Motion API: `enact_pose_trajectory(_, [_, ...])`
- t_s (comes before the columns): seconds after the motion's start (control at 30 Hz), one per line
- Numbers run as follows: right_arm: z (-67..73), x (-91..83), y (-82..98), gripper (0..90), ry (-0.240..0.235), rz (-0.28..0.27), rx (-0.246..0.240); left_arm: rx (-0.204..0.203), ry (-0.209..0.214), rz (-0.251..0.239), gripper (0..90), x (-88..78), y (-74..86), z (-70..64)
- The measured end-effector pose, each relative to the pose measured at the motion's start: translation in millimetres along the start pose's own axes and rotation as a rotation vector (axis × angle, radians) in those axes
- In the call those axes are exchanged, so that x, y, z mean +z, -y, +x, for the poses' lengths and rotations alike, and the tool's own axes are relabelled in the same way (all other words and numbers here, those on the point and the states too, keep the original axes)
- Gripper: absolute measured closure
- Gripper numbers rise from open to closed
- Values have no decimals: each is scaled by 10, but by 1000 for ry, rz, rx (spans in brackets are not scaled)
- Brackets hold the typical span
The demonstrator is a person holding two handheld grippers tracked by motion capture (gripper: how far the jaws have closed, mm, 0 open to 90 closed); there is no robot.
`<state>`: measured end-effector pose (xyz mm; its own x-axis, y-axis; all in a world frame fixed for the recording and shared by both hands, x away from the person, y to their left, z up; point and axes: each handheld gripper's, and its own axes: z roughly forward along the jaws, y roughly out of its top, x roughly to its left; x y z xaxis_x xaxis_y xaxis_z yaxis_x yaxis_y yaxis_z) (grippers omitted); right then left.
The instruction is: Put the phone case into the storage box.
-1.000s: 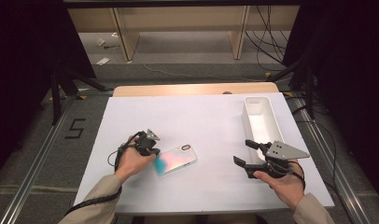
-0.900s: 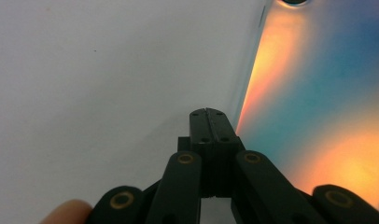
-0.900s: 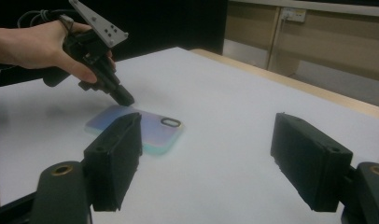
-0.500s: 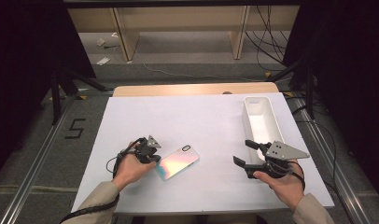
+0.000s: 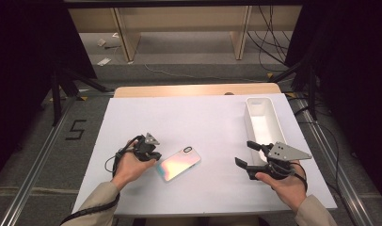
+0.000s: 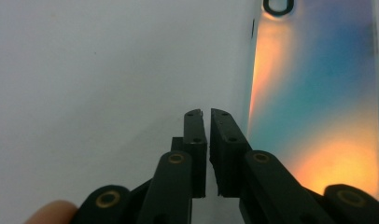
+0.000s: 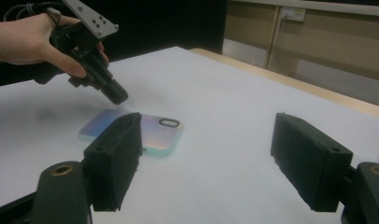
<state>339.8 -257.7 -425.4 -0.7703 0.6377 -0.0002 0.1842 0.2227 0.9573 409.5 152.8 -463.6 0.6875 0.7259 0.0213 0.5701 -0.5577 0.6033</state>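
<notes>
Left tongs point(image 6: 207, 114), jaws just parting from shut to a thin slit with nothing between them, hover just left of the phone point(image 5: 179, 163), which lies flat on the worktop point(image 5: 212, 117). It looks thin, stiff, glossy and probably slippery; gripping across its long edges seems safest. Its near end is cut off behind the jaws. Right tongs point(image 5: 248, 153), wide and empty, wait well to its right.

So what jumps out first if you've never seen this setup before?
The shimmering rainbow phone case lying flat near the table's front, left of middle. The left tongs sit right beside it, jaws barely parted and just opening, nothing between them. The right tongs stand wide open and empty near a white tray.
</notes>
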Motion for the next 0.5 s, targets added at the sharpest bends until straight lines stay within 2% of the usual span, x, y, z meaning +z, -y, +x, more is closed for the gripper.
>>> enact_pose_trajectory(0.03, [0,-2,-2,256,0,-1,1,4,9,-10,796,-16,-22,-7])
enact_pose_trajectory(0.1, [-2,-4,-5,256,1,-3,0,9,25,-19,725,-31,-73,-40])
enact_pose_trajectory(0.2, [-2,-8,-8,256,3,-2,-1,9,60,-11,524,-18,-157,-108])
enact_pose_trajectory(0.23, [-1,-9,-10,256,3,-3,0,18,70,-6,430,-5,-184,-139])
enact_pose_trajectory(0.27, [0,-8,-12,256,3,-4,0,29,57,11,233,34,-233,-208])
enact_pose_trajectory(0.3, [0,-8,-12,256,3,-4,0,29,57,11,140,34,-233,-208])
enact_pose_trajectory(0.37, [-1,-7,-12,256,4,-3,0,53,50,24,127,60,-274,-263])
enact_pose_trajectory(0.5, [4,-4,-17,256,3,-6,0,89,68,45,53,100,-344,-325])
